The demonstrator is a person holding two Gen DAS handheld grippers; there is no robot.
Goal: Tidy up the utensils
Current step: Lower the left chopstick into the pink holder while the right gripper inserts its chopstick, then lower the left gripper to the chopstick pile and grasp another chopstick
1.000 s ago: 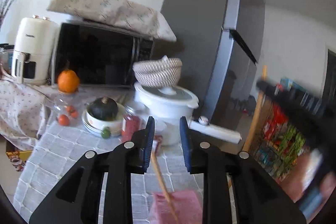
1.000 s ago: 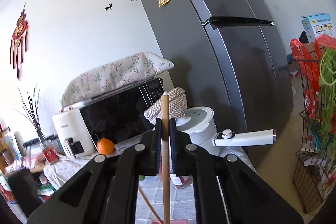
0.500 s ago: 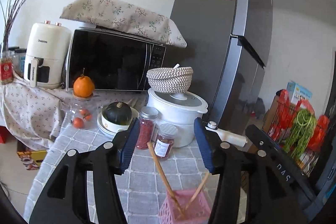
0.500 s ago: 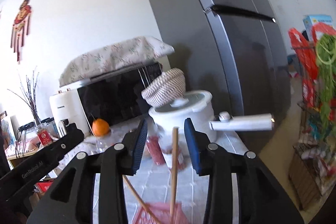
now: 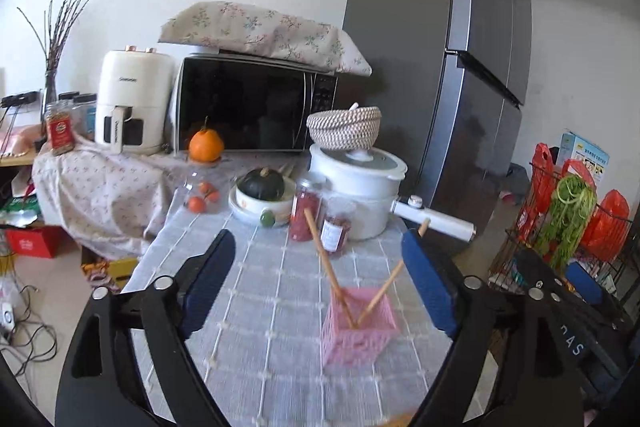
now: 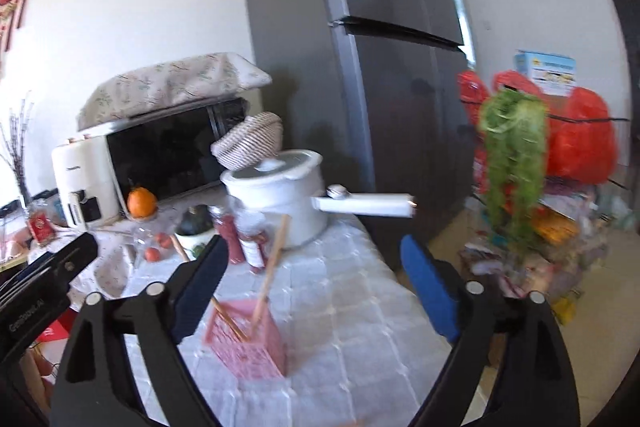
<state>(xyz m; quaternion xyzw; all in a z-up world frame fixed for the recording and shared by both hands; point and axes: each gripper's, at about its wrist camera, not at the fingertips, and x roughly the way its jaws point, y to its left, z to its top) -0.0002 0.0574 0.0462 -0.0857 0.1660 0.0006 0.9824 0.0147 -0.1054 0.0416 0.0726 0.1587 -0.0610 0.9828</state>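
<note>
Left wrist view: my left gripper [image 5: 316,279] jaws opening, nothing between pads. Two chopsticks [image 5: 328,263] stand crossed in pink basket [image 5: 374,331] on worktop [image 5: 256,307].

Right wrist view: my right gripper [image 6: 312,287] jaws opening too, released, empty. Both sticks lean in basket. Judge task near done; no loose utensils visible, rest unclear.
</note>
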